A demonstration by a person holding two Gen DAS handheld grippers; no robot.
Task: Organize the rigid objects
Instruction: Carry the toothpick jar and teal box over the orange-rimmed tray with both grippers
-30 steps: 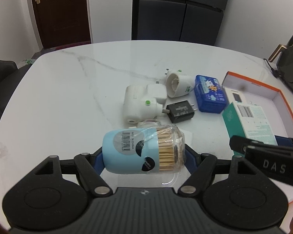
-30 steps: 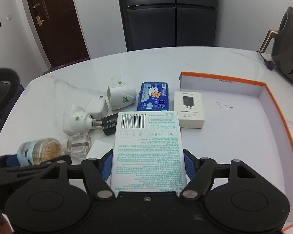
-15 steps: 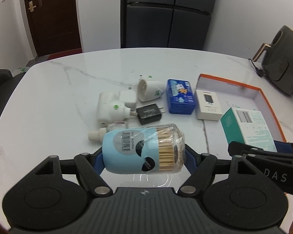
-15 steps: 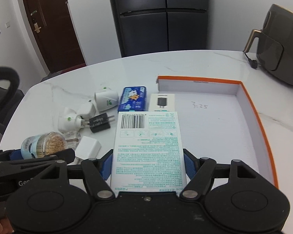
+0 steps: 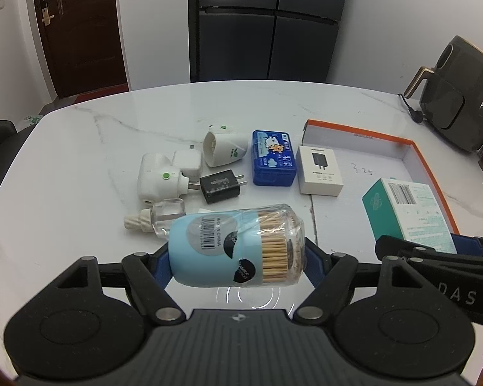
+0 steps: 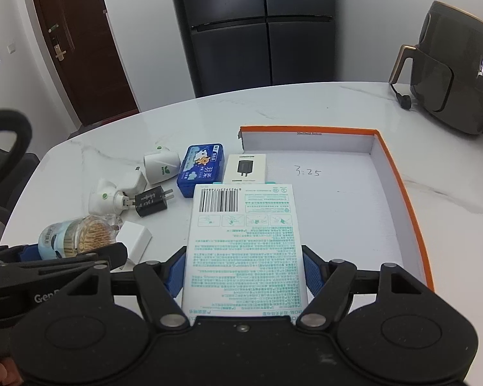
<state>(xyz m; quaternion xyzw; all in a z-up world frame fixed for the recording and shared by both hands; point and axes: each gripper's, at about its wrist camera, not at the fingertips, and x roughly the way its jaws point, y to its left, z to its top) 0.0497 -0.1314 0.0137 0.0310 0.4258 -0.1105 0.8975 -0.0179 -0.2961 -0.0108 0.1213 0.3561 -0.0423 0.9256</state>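
Note:
My left gripper is shut on a blue toothpick jar, held sideways above the table; it also shows in the right wrist view. My right gripper is shut on a white and teal box, held above the open orange-edged tray; the box also shows in the left wrist view. A white charger box lies in the tray's near-left corner.
On the white marble table lie a blue tin, a black plug, white adapters, a white cone-shaped plug and a small clear bottle. An air fryer stands at the far right.
Both grippers have risen and pulled back with their objects, so more of the table and tray shows. The right gripper's box now hangs over the tray.

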